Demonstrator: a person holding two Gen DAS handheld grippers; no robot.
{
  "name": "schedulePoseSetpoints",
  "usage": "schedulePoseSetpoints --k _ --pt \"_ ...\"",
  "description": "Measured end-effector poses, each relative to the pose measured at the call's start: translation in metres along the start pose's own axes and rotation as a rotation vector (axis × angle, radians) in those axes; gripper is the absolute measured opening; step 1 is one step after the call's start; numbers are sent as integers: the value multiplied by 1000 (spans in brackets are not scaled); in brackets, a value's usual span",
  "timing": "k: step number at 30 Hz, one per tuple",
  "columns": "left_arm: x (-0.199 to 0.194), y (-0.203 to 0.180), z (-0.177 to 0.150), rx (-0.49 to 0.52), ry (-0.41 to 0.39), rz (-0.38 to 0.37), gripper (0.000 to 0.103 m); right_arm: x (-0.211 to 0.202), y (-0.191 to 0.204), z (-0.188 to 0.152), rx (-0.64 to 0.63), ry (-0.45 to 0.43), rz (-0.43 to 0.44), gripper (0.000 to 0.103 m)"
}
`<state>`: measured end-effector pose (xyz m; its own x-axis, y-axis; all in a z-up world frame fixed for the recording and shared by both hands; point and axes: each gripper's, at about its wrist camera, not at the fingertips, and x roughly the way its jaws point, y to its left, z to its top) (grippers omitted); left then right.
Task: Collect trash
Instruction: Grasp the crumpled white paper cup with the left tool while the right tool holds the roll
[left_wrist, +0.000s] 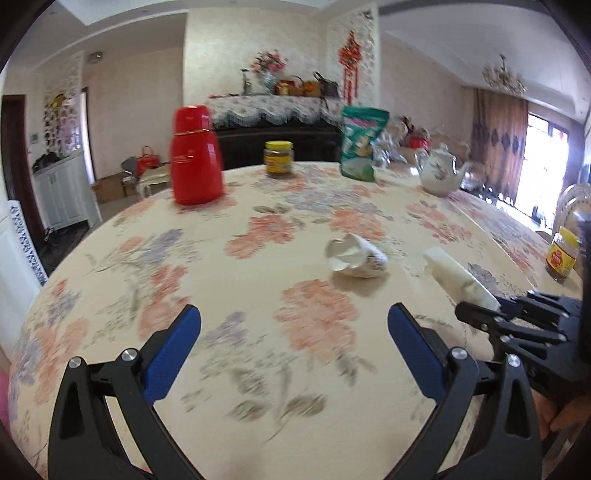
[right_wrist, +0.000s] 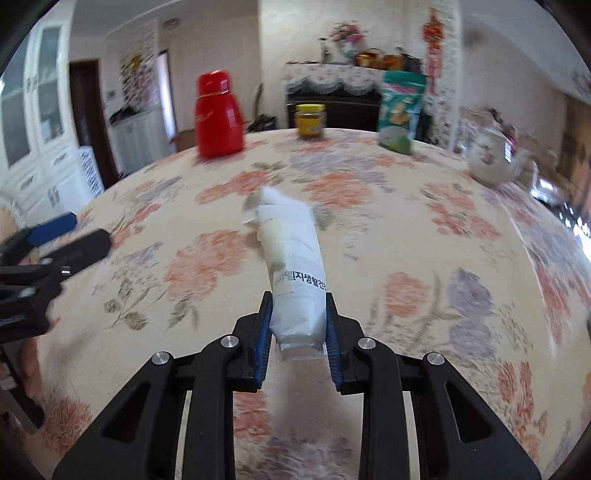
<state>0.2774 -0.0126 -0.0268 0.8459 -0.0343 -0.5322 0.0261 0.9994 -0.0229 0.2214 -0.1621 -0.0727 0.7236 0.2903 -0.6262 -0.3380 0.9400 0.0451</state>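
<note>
A white plastic wrapper (right_wrist: 295, 266) with black print sticks out forward between the blue pads of my right gripper (right_wrist: 298, 306), which is shut on it just above the flowered tablecloth (right_wrist: 406, 229). In the left wrist view the same wrapper (left_wrist: 458, 277) and the right gripper (left_wrist: 491, 314) show at the right edge. A crumpled white paper cup (left_wrist: 356, 256) lies on its side on the cloth, ahead and a little right of my left gripper (left_wrist: 294, 319), which stands wide open with nothing between its fingers.
At the table's far side stand a red thermos (left_wrist: 197, 155), a yellow-lidded jar (left_wrist: 279, 158), a green snack bag (left_wrist: 362, 142) and a white teapot (left_wrist: 441, 171). Another jar (left_wrist: 561, 254) sits at the right edge. A hand (left_wrist: 565, 417) holds the right gripper.
</note>
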Motion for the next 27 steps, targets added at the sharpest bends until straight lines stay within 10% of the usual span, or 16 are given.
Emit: schedulePoseSetpoints --k 20,22,27 --pt "182 -58 59 21 224 -118 96 -7 -46 1 132 -68 -73 26" --pt "189 -56 56 10 254 -154 72 -6 -43 1 123 -66 -75 26" --pt "159 -54 49 10 184 -189 56 -4 -41 -2 119 -57 -76 26"
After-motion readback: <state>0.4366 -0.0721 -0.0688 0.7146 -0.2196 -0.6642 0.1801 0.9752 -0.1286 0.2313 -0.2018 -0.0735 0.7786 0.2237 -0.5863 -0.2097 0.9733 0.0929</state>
